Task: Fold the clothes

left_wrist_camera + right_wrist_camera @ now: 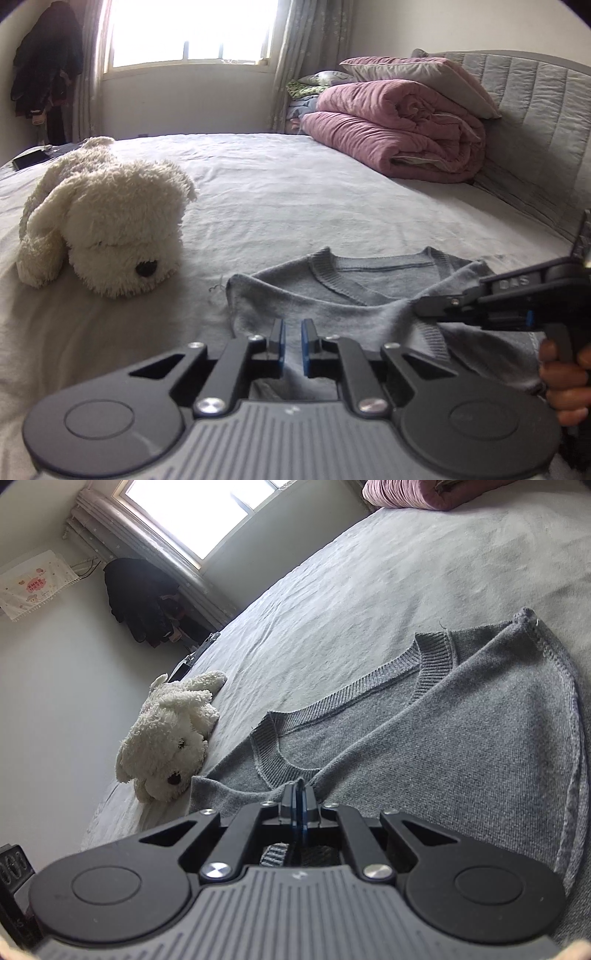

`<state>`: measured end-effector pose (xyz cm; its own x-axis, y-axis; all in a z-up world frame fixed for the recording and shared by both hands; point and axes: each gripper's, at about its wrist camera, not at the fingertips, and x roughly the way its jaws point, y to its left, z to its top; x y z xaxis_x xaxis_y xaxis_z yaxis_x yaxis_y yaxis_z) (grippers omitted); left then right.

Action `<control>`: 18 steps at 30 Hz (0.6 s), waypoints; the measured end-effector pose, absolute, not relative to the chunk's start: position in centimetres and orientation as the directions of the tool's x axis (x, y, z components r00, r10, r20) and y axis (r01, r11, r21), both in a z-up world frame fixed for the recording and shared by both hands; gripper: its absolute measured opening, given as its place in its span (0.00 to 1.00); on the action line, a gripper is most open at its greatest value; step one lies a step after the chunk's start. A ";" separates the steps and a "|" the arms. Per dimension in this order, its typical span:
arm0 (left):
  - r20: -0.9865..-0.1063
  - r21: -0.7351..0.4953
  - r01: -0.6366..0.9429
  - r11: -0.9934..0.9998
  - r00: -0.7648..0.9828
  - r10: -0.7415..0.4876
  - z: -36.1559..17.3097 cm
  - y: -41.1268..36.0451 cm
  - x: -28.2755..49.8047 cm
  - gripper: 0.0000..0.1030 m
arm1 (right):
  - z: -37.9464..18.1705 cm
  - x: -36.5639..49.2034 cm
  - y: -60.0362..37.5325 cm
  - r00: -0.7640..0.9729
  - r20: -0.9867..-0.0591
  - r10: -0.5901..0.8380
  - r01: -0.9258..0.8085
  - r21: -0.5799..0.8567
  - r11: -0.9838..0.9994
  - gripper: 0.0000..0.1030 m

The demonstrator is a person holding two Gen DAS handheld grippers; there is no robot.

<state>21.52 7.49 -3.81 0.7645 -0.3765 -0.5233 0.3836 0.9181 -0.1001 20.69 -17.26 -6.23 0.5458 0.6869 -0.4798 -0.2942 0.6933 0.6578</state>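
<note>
A grey knit sweater lies on the bed with its ribbed V-neck facing away and one side folded over its front. My left gripper sits at the near edge of the sweater, its blue pads close together with grey fabric pinched between them. My right gripper reaches in from the right, held by a hand, its tip on the folded part. In the right wrist view the sweater fills the right half. There the right gripper is shut, with a tuft of grey knit caught at its tip.
A white plush dog lies on the pale bed sheet left of the sweater. Folded pink quilts and pillows are stacked against the grey padded headboard. Dark clothes hang by the window.
</note>
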 end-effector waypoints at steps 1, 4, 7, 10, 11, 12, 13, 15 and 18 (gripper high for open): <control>-0.516 -0.095 0.417 0.904 0.756 -0.402 -3.4 7.3 20.5 0.11 | -6.2 20.7 -17.2 0.545 -0.479 0.688 -0.294 0.659 0.692 0.05; -0.512 -0.067 0.517 0.853 0.716 -0.474 -2.6 6.4 17.8 0.16 | -6.2 20.7 -17.3 0.541 -0.475 0.694 -0.297 0.664 0.686 0.05; -0.521 -0.024 0.603 0.798 0.674 -0.524 -2.3 5.0 15.6 0.22 | -6.1 20.7 -17.4 0.538 -0.469 0.700 -0.300 0.669 0.680 0.05; -0.537 0.008 0.662 0.750 0.635 -0.555 -2.8 3.6 14.2 0.27 | -6.2 20.7 -17.5 0.535 -0.469 0.703 -0.297 0.674 0.676 0.05; -0.545 0.011 0.678 0.735 0.621 -0.564 -3.0 3.3 14.0 0.27 | -6.2 20.7 -17.5 0.533 -0.470 0.704 -0.297 0.675 0.675 0.05; -0.554 0.010 0.690 0.724 0.607 -0.571 -3.3 3.0 13.9 0.27 | -6.2 20.7 -17.5 0.533 -0.470 0.704 -0.297 0.675 0.675 0.05; -0.562 0.008 0.702 0.712 0.592 -0.577 -3.7 2.7 13.7 0.27 | -6.2 20.7 -17.5 0.532 -0.470 0.704 -0.297 0.675 0.675 0.05; -0.583 0.001 0.714 0.700 0.570 -0.580 -4.3 2.3 13.7 0.27 | -6.3 20.8 -17.5 0.531 -0.472 0.704 -0.294 0.677 0.675 0.05; -0.599 -0.006 0.707 0.707 0.564 -0.568 -5.2 2.2 13.8 0.27 | -6.3 20.8 -17.4 0.532 -0.473 0.702 -0.294 0.675 0.677 0.05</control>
